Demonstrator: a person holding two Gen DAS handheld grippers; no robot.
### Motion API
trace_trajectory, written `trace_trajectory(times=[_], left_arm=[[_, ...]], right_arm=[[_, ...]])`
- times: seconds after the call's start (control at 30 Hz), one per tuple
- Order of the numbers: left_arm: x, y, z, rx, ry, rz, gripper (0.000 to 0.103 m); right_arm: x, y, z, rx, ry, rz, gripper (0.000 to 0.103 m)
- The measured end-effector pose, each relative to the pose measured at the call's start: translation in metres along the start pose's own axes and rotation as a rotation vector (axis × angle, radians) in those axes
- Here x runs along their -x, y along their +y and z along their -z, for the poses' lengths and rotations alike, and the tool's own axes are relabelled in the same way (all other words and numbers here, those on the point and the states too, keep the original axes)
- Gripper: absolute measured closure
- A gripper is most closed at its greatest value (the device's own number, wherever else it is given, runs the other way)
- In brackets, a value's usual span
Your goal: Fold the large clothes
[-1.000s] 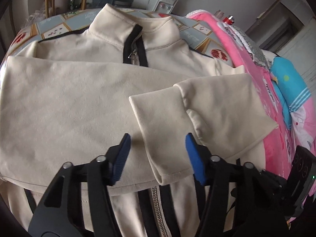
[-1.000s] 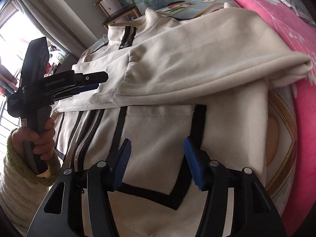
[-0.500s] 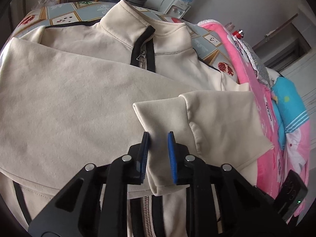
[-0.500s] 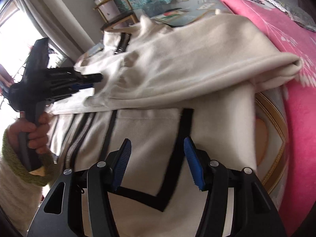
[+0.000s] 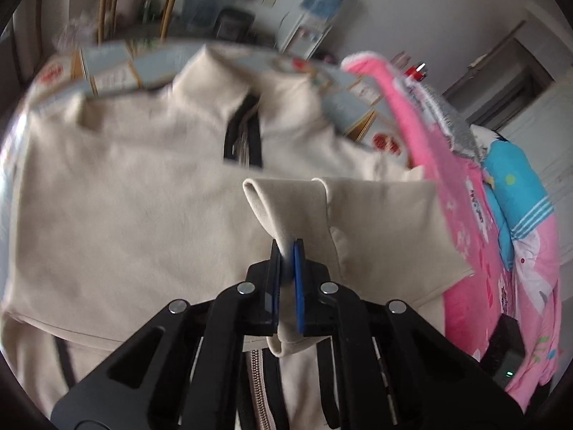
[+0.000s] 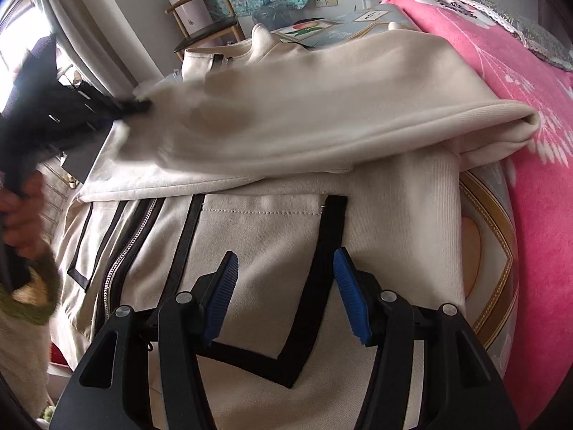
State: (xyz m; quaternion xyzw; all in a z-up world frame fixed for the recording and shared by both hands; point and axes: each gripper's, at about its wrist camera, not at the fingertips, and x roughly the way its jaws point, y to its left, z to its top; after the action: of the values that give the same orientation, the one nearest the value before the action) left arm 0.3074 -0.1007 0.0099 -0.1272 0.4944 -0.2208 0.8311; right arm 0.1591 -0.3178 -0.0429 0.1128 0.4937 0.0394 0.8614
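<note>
A cream zip-up jacket [image 5: 118,215] with black trim lies front up on the bed, both sleeves folded across its chest. My left gripper [image 5: 286,265] is shut on the cuff [image 5: 286,208] of the upper sleeve and lifts it. In the right wrist view the left gripper [image 6: 139,105] pulls that sleeve [image 6: 322,122] leftward. My right gripper [image 6: 284,279] is open and empty above the jacket's lower front [image 6: 258,251], near the black pocket trim.
A pink blanket [image 6: 519,82] lies along the right side of the bed, with a blue quilt [image 5: 515,193] beyond it. The patterned bed sheet [image 6: 483,233] shows at the jacket's right. A wooden chair [image 6: 204,25] and water bottles stand by the far wall.
My left gripper closed on the sleeve cuff and has lifted it, bunching the cuff. The right gripper stayed open and shifted slightly over the lower front.
</note>
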Motion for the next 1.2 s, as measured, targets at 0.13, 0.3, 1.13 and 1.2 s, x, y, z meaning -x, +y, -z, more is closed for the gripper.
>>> trace_trajectory(times=[0.13, 0.3, 1.13, 1.2], left_arm=[[0.029, 0.026, -0.014, 0.045, -0.038, 0.01, 0.097], [0.004, 0.097, -0.009, 0.222, 0.052, 0.023, 0.095], [0.108, 0.094, -0.023, 0.064, -0.212, -0.082, 0.097], [0.119, 0.112, -0.029, 0.072, -0.208, -0.116, 0.097]], right_arm=[[0.0, 0.004, 0.0, 0.012, 0.002, 0.029, 0.048], [-0.002, 0.011, -0.002, 0.016, 0.011, 0.06, 0.048], [-0.006, 0.02, -0.004, 0.005, 0.019, 0.134, 0.048], [-0.006, 0.021, -0.003, 0.009, 0.017, 0.142, 0.048]])
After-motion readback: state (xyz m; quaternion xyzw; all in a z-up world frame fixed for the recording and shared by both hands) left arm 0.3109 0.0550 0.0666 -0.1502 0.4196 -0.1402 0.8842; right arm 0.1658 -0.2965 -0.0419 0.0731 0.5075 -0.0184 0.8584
